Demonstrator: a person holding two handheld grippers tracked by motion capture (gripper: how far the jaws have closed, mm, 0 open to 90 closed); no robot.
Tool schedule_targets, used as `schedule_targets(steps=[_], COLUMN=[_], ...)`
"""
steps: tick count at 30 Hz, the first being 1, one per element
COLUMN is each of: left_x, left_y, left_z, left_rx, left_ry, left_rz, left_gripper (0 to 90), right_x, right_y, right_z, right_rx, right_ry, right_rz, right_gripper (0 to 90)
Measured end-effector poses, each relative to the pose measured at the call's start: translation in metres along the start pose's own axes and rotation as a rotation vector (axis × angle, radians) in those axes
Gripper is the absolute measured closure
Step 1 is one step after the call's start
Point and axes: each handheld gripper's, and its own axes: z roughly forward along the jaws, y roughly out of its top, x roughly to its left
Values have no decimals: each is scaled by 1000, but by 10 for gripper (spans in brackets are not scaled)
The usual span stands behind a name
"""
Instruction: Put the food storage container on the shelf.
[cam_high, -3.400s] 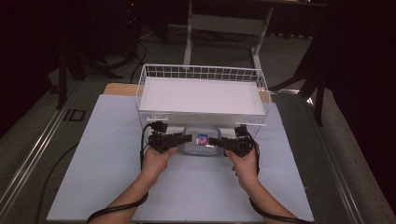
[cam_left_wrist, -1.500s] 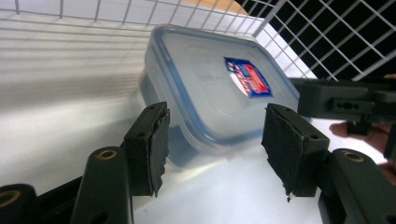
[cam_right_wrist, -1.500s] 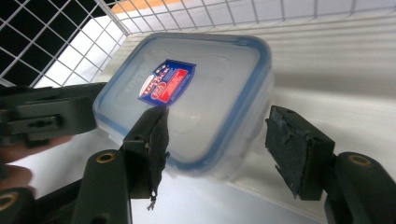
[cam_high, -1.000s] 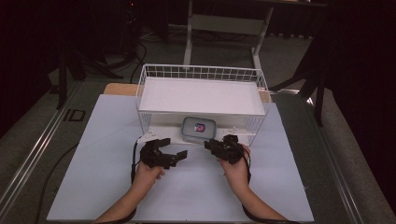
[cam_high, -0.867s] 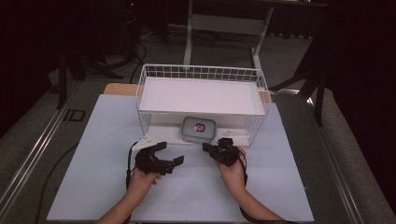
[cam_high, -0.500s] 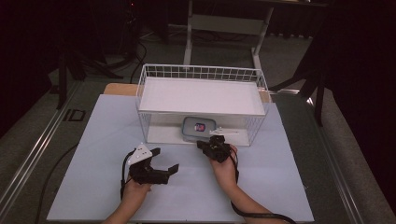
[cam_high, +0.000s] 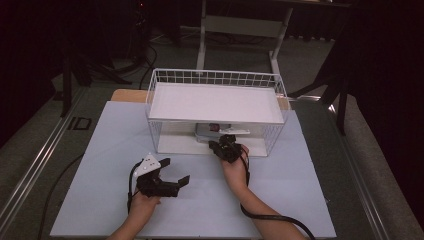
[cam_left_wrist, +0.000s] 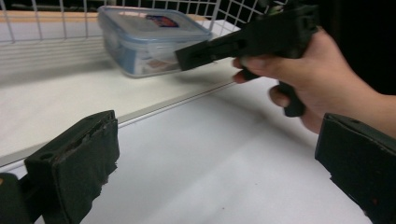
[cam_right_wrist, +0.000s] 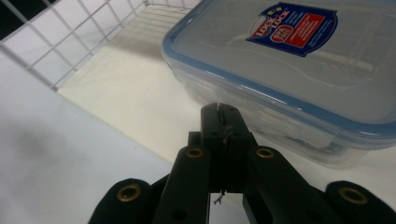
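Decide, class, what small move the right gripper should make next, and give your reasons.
Probably a short push forward: the right gripper, jaws shut with nothing between them, has its tips against the near side of the lidded plastic box, which sits near the front of the wire rack's lower shelf.

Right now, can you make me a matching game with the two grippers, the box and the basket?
Things:
1. left hand-held gripper
2. right hand-held gripper
3. box
4. basket

States:
A. white wire
B. jaws shut, tips at the box
C. clear, blue-rimmed lid
D. jaws wide open, nothing between

Pairs: 1-D, 2-B, 3-C, 4-A
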Motion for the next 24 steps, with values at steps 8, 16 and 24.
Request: schedule_targets(steps=[8,16,24], left_x=[-1,-2,-2], left_y=[-1,-1,0], left_z=[1,2,3], left_rx=[8,5,3], left_ry=[-5,-6,-64], left_rz=[11,11,2], left_gripper=[9,9,9], right_x=[-12,-14,2], right_y=[5,4,-10], right_z=[6,6,-11], right_rx=[-7,2,-29], right_ry=[-38,-49,-14], right_rz=[75,59,-2], right_gripper=[899,890,837])
